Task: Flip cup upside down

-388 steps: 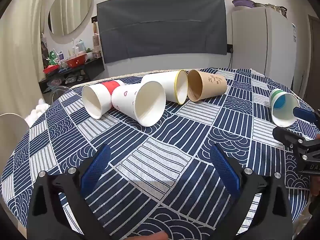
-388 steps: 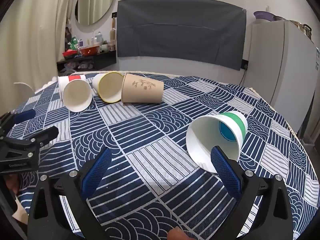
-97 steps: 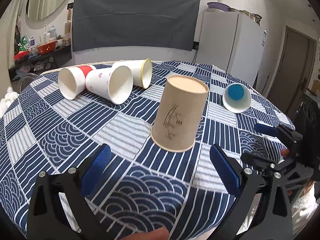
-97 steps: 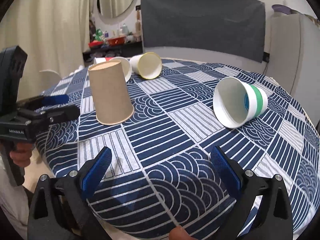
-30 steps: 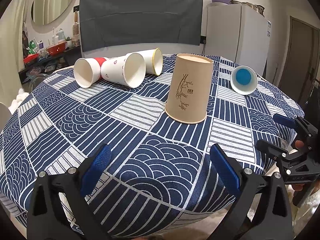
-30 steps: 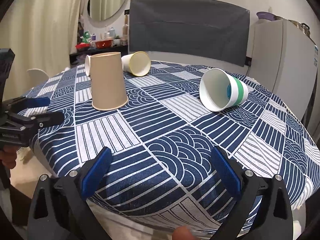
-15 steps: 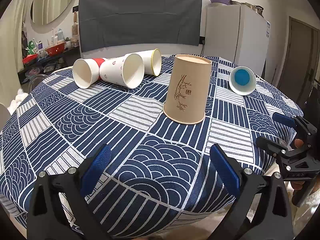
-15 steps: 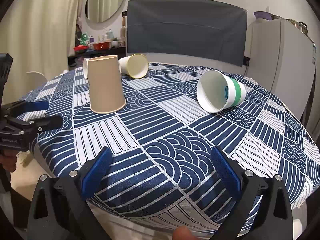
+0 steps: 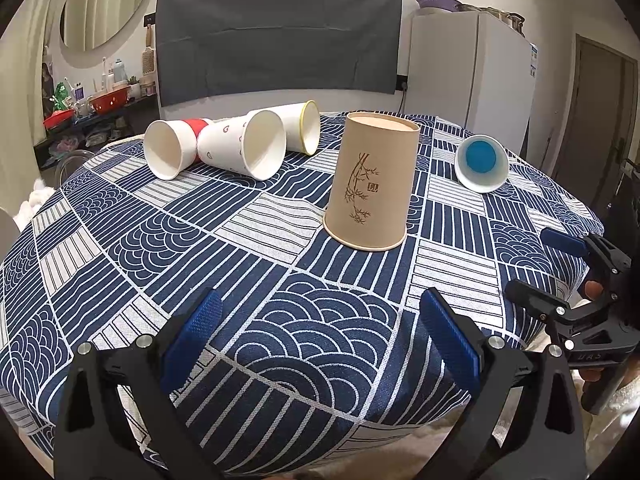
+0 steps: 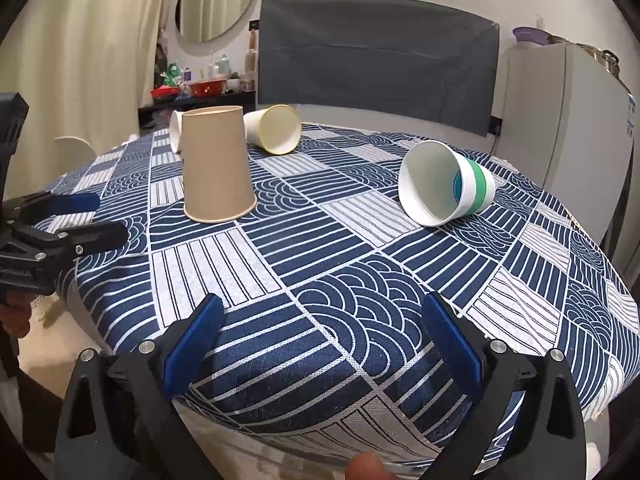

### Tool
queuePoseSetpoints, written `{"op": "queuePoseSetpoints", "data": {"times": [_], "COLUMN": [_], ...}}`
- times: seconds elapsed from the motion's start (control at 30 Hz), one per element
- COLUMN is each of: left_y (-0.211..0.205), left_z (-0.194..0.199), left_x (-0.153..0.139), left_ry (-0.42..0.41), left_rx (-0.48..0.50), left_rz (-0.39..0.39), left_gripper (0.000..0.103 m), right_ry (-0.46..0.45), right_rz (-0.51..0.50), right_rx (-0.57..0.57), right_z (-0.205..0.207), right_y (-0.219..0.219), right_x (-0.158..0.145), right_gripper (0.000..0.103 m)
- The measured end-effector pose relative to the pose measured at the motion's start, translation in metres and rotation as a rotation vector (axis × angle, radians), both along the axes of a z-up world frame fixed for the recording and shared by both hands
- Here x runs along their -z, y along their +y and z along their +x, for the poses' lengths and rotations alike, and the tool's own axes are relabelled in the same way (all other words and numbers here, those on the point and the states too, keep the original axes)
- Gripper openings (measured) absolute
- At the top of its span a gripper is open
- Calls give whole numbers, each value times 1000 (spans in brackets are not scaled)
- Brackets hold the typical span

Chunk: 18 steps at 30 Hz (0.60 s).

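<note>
Brown paper cup [image 9: 370,184] is seen rim-down, base-up on the patterned tablecloth [image 9: 200,240], near the table's front edge; flip judged done for this cup. It is stood on its wide mouth, prob. for stability, w/ bamboo print facing the left cam.

Left gripper [image 9: 320,336] is held wide open, nothing between the blue pads [image 9: 192,330]; parked low at the table edge, well short of the cup. Right gripper [image 10: 320,336] likewise spread wide, empty, hovering over the near edge. Each is also visible in the other's view, off to the side, clear of the cups.

Four other cups are left lying on their sides: white/green-band cup [image 10: 444,184] to the right, mouth toward the right cam, blue base seen from the left cam; red-band cup [image 9: 170,148], heart-print cup [image 9: 244,148] and yellow-rim cup [image 9: 300,130] clustered at the far side, touching or nearly so.

Next target, if any, prob. the green-band cup: nearest the right gripper, mouth facing it, so side walls could be pinched. Thin paper, so a hard squeeze risks crushing.
</note>
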<state>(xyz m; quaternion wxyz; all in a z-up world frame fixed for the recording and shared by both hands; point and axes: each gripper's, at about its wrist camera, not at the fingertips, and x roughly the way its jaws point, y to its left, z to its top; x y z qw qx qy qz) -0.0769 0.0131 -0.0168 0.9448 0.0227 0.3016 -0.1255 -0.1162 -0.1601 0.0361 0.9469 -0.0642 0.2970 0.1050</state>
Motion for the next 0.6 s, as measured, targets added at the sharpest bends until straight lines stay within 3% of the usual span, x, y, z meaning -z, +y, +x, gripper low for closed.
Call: {"op": "queuePoseSetpoints", "data": {"times": [0.43,0.6], "left_y": [2,3], "left_z": [2,-3], "left_x": [0,-6], "left_ry": [2,-34], "left_rx": [-14,-3], "left_rz": [-5,-19], "left_gripper": [97,97], "right_ry": [-6,-11], "right_rz": [5,-1], "right_rx": [-3,-11], "right_z": [-2,-2], "right_y": [0,2], "right_x": [-3,-6], "right_gripper": [95,95]}}
